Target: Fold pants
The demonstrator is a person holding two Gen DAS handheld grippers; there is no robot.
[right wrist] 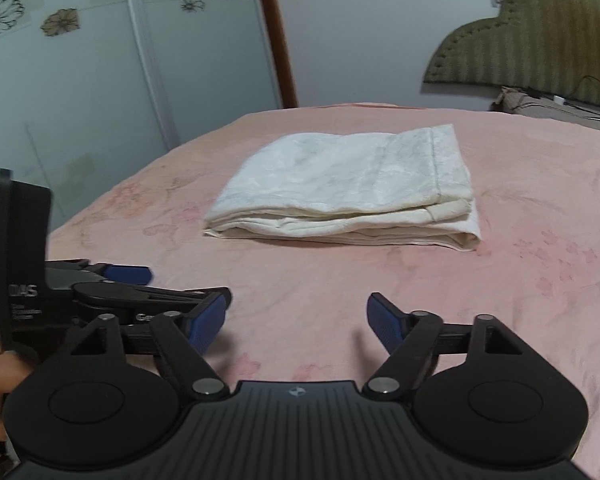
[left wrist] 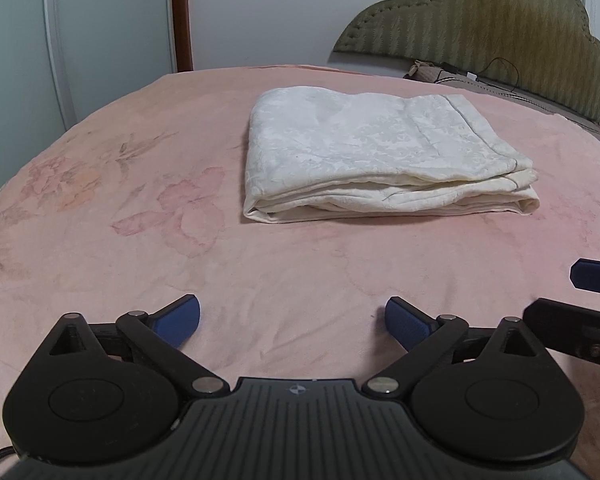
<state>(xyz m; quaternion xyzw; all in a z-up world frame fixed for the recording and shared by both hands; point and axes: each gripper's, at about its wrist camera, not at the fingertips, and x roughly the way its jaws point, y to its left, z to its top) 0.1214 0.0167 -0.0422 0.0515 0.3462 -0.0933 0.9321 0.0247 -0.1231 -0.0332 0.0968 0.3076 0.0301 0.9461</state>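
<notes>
Pants: the cream-white pants (left wrist: 384, 156) lie folded into a flat, layered rectangle on the bed, toward its far middle; stacked edges face the cameras, and a hem seam runs across the top layer near its right end.
Bed: a pink blanket (left wrist: 140, 240) with a faint flower print covers it (lightly rumpled in the foreground).
Left hand-held gripper: the left hand-held gripper (left wrist: 292, 320) hovers over the blanket on the near side of the pants, well apart from them; its blue-padded fingers (left wrist: 182, 318) are spread wide with nothing between them.
Right hand-held gripper: the right hand-held gripper (right wrist: 296, 316) hangs just beside the left one, also short of the pants, fingers wide apart and holding nothing.
Cross-views: each camera catches the other tool at its edge, so the two sit close side by side.
Background: an olive padded headboard (left wrist: 500, 24) at the right, wardrobe doors with flower decals (right wrist: 80, 40) at the left.
</notes>
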